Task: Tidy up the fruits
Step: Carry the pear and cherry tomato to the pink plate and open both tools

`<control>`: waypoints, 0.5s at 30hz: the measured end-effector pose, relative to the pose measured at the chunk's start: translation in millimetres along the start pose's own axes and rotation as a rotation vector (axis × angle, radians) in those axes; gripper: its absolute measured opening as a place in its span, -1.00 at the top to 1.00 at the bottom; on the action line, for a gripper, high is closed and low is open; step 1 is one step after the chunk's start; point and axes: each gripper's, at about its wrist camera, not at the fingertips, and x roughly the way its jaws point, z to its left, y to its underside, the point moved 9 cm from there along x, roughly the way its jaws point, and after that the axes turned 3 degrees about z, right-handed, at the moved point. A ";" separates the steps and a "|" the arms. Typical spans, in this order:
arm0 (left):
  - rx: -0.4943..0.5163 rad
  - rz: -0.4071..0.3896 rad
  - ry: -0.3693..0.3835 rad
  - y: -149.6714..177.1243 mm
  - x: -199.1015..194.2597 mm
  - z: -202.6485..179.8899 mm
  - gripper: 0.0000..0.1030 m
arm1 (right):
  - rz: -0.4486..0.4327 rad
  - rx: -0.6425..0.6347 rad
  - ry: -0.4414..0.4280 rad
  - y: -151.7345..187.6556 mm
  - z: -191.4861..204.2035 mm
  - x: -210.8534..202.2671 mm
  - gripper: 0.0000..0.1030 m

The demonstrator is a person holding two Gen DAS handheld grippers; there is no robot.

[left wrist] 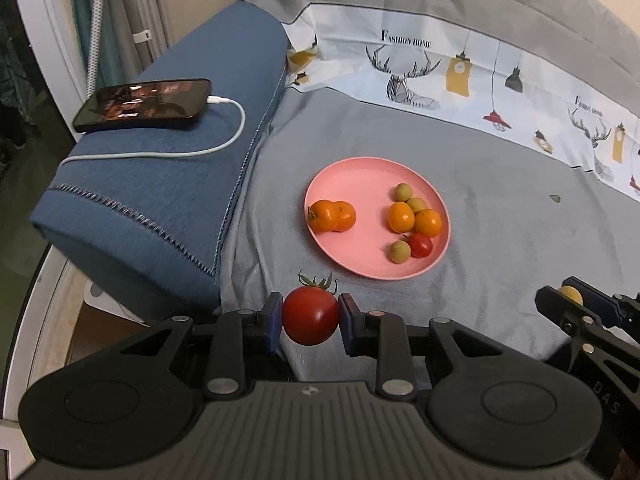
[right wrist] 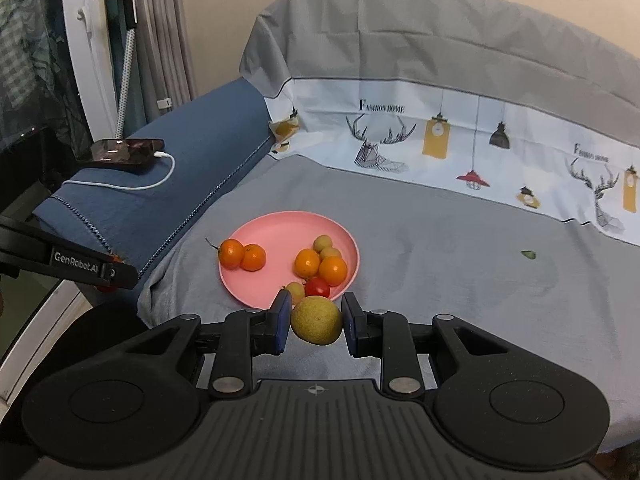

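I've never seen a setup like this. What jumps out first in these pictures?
Each hand-held gripper grips a fruit: the left hand-held gripper holds a red tomato, the right hand-held gripper a yellow-green round fruit. Beyond them, a pink plate on the grey bedsheet carries oranges, small green fruits and a cherry tomato. To the left, a charging phone lies on a blue blanket.

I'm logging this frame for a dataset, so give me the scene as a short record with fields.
surface: grey bedsheet
left gripper: shut on red tomato
right gripper: shut on yellow-green fruit
pink plate: four oranges, three small green fruits, one small tomato
off plate: phone charging on blue blanket
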 end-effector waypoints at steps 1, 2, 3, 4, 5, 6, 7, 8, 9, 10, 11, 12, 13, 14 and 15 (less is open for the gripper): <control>0.004 0.009 -0.002 -3.6 7.4 -1.0 0.36 | 0.009 0.003 -0.004 -2.4 -0.1 8.0 0.45; 0.005 0.021 -0.002 -6.2 14.5 -2.3 0.36 | 0.017 0.004 -0.007 -4.3 0.5 15.0 0.45; 0.005 0.035 0.002 -9.7 22.2 -3.7 0.36 | 0.026 0.004 -0.011 -6.1 0.7 22.8 0.45; 0.005 0.045 0.006 -12.9 28.7 -5.0 0.36 | 0.034 0.003 -0.014 -7.7 1.1 29.8 0.45; 0.005 0.052 0.007 -16.8 35.5 -6.2 0.36 | 0.042 0.000 -0.015 -9.6 1.1 38.0 0.45; 0.008 0.058 0.006 -21.9 42.4 -7.4 0.36 | 0.049 -0.003 -0.016 -11.3 1.2 45.0 0.45; 0.010 0.062 0.006 -26.0 48.2 -8.1 0.36 | 0.055 -0.006 -0.017 -12.9 1.3 52.3 0.45; 0.011 0.066 0.004 -31.5 55.3 -9.8 0.36 | 0.061 -0.007 -0.016 -14.8 1.0 60.7 0.45; 0.013 0.069 0.002 -36.5 61.4 -10.6 0.36 | 0.067 -0.007 -0.017 -16.6 0.5 68.7 0.45; 0.015 0.071 -0.001 -41.0 67.4 -11.8 0.36 | 0.073 -0.004 -0.018 -18.4 -0.2 76.6 0.45; 0.018 0.075 -0.004 -46.0 74.2 -12.8 0.36 | 0.078 0.000 -0.020 -20.4 -0.9 83.8 0.45; 0.021 0.078 -0.005 -50.5 80.8 -13.9 0.36 | 0.083 0.006 -0.022 -22.7 -2.1 92.0 0.45; 0.023 0.082 -0.006 -54.0 86.2 -14.8 0.36 | 0.086 0.010 -0.024 -24.6 -2.9 99.1 0.45; 0.025 0.086 -0.006 -57.4 91.8 -15.9 0.36 | 0.088 0.014 -0.026 -26.6 -3.8 106.2 0.45; 0.027 0.091 -0.006 -61.1 97.8 -16.8 0.36 | 0.091 0.018 -0.028 -28.6 -4.4 113.5 0.45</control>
